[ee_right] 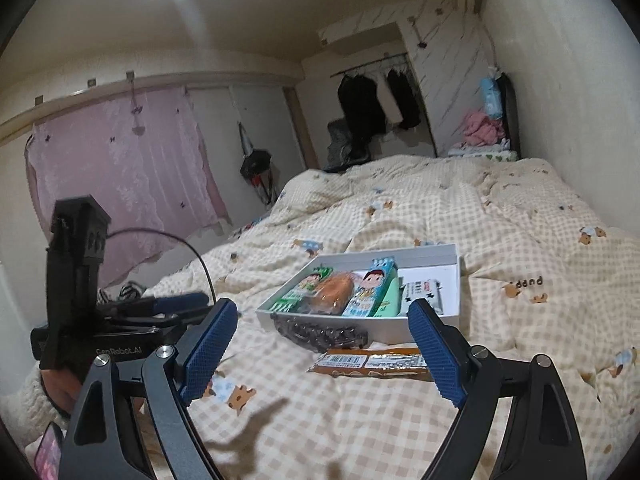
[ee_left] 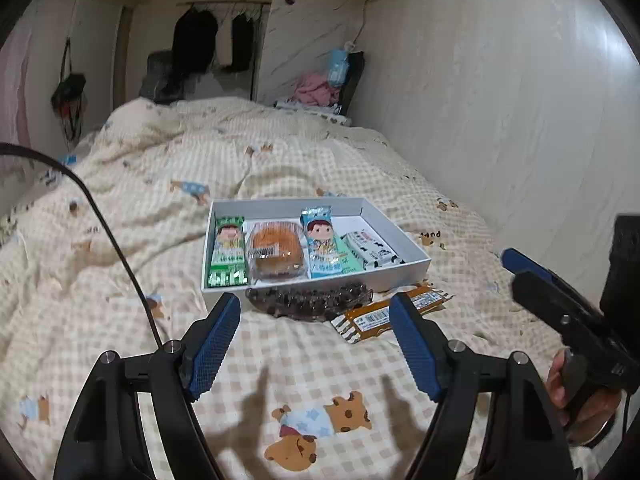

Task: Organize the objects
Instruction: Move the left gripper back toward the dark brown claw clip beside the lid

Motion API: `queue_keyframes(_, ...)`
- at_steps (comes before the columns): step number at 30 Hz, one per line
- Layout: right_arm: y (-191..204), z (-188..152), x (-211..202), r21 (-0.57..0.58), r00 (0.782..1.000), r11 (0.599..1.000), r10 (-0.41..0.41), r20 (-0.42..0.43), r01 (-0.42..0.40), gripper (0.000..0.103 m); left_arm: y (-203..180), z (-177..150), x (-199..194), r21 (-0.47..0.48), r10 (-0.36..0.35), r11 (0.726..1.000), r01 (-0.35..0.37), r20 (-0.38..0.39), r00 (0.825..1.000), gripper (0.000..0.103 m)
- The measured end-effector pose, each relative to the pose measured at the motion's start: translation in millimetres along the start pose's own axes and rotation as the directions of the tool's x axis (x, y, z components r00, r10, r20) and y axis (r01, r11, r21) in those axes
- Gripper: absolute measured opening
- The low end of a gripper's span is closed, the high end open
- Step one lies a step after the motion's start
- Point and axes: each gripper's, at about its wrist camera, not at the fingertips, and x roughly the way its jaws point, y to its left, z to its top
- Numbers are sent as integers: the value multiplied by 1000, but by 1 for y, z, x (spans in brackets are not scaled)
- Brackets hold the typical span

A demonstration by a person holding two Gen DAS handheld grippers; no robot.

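Observation:
A white shallow box (ee_left: 408, 242) (ee_right: 450, 258) lies on the bed. In it lie a green snack pack (ee_left: 226, 254), a wrapped brown cake (ee_left: 274, 250), a blue snack pack (ee_left: 320, 244) and a white black-spotted pack (ee_left: 370, 250). In front of the box lie a clear bag of dark beads (ee_left: 308, 302) (ee_right: 320, 332) and a brown snack bar (ee_left: 370, 316) (ee_right: 370, 362). My left gripper (ee_left: 314, 344) is open and empty, just short of the bead bag. My right gripper (ee_right: 324, 354) is open and empty, above the quilt near the brown bar; it also shows at the right in the left wrist view (ee_left: 520, 268).
The bed is covered by a rumpled cream checked quilt (ee_left: 200, 168) with bear prints. A wall (ee_left: 500, 100) runs along the right side. Pink clothes and a blue pack (ee_right: 486, 120) lie at the bed's far end. A pink curtain (ee_right: 120, 168) hangs at left.

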Motion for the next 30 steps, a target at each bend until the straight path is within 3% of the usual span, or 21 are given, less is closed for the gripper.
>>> queue_keyframes(13, -14, -5, -1, 81, 1000, 997, -8, -5, 9, 89, -1, -6, 19, -15, -36, 999, 34, -110, 993, 80)
queue_keyframes(18, -13, -5, 0, 83, 1000, 996, -8, -12, 9, 89, -2, -6, 19, -11, -20, 1000, 19, -108, 994, 80)
queue_keyframes(23, -17, -6, -1, 102, 1000, 995, -5, -11, 6, 89, 18, -2, 23, -92, -59, 995, 48, -125, 990, 80)
queue_keyframes(26, -17, -7, -2, 105, 1000, 994, -3, -6, 4, 98, 29, 9, 33, -122, -95, 990, 75, -169, 981, 80)
queue_keyframes(28, -16, -7, -3, 102, 1000, 995, -2, -5, 2, 98, 27, 15, 43, -73, -92, 994, 78, -217, 972, 80)
queue_keyframes(30, -16, -8, -2, 100, 1000, 995, -2, -9, 3, 98, 17, 18, 55, 67, 10, 998, 7, -254, 967, 79)
